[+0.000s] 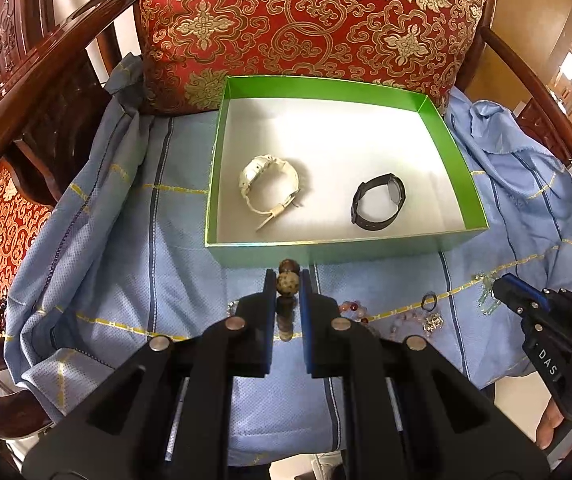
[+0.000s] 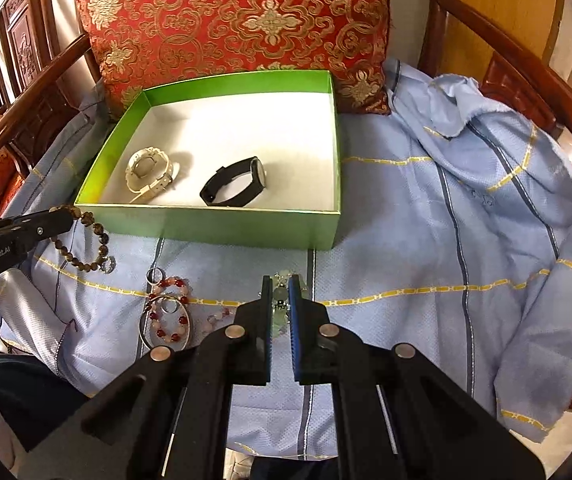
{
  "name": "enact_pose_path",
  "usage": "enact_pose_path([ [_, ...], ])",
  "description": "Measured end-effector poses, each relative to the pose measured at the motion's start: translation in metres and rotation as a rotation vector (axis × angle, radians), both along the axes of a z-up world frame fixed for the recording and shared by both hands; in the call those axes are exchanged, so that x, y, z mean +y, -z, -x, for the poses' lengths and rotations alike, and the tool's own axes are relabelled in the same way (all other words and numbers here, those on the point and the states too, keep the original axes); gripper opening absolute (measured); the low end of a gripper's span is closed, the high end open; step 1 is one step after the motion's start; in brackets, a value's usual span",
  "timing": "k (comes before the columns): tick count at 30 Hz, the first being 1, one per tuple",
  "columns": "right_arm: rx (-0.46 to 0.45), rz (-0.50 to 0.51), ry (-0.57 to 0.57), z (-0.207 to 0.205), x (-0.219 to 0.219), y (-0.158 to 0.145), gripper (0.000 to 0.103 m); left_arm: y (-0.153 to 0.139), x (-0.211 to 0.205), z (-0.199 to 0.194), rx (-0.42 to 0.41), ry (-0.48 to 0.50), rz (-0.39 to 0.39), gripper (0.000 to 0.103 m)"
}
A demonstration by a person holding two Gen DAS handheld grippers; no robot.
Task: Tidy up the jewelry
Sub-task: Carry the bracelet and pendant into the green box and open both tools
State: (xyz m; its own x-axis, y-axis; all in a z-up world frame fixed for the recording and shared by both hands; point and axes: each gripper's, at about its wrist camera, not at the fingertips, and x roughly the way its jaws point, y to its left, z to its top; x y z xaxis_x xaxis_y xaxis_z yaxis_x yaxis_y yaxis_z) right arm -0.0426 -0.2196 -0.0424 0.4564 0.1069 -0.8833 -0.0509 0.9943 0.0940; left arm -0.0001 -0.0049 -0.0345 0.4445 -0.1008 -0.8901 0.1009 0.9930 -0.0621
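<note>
A green box (image 1: 246, 250) (image 2: 222, 226) with a white floor holds a white watch (image 1: 270, 188) (image 2: 148, 174) and a black watch (image 1: 379, 200) (image 2: 238, 186). My left gripper (image 1: 287, 280) (image 2: 56, 218) is shut on a brown bead bracelet (image 1: 287, 284) (image 2: 90, 240), just before the box's near wall. My right gripper (image 2: 281, 284) (image 1: 499, 286) is shut on a pale green and silver chain piece (image 2: 282, 300) (image 1: 485, 292) on the blue cloth. A pink and red bead bracelet (image 2: 170, 312), a silver bangle (image 2: 146, 334) and rings (image 2: 154, 276) lie between the grippers.
The blue checked cloth (image 2: 425, 240) covers a wooden armchair seat. A red and gold cushion (image 2: 226, 20) stands behind the box. Wooden armrests (image 1: 46, 64) (image 2: 525, 64) rise at both sides. Cloth folds bunch up at the right.
</note>
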Motion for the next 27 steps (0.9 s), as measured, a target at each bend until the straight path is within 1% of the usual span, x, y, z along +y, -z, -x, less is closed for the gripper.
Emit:
enact_pose_path([
  [4,0.025,0.011,-0.013,-0.001,0.003,0.01,0.008,0.0,-0.003,-0.001,0.0,0.005,-0.003,0.012],
  [6,0.046,-0.003,-0.02,-0.002,0.005,0.015,0.008,-0.001,-0.004,-0.001,-0.004,0.007,0.002,0.012],
  [8,0.047,-0.022,-0.03,-0.003,0.008,0.015,0.008,-0.006,-0.005,-0.001,-0.018,0.014,0.013,0.012],
  [11,0.01,-0.027,-0.048,-0.007,0.014,0.003,0.008,-0.015,-0.007,-0.003,-0.052,0.028,0.018,0.012],
  [15,-0.063,-0.063,-0.073,-0.016,0.02,-0.02,0.008,-0.032,-0.009,-0.016,-0.094,0.029,0.039,0.012],
  [18,-0.139,-0.076,-0.077,-0.036,0.023,-0.041,0.008,-0.052,-0.01,-0.034,-0.141,0.032,0.044,0.012],
  [20,-0.171,-0.076,-0.065,-0.052,0.021,-0.05,0.008,-0.061,-0.006,-0.05,-0.156,0.045,0.08,0.012],
  [23,-0.185,-0.07,-0.037,-0.078,0.018,-0.05,0.008,-0.058,-0.001,-0.073,-0.14,0.043,0.12,0.012],
  [25,-0.159,-0.055,-0.033,-0.092,0.02,-0.037,0.008,-0.044,0.0,-0.091,-0.094,0.044,0.145,0.012],
  [27,-0.121,-0.044,-0.032,-0.102,0.023,-0.018,0.008,-0.029,-0.003,-0.103,-0.058,0.042,0.135,0.012],
])
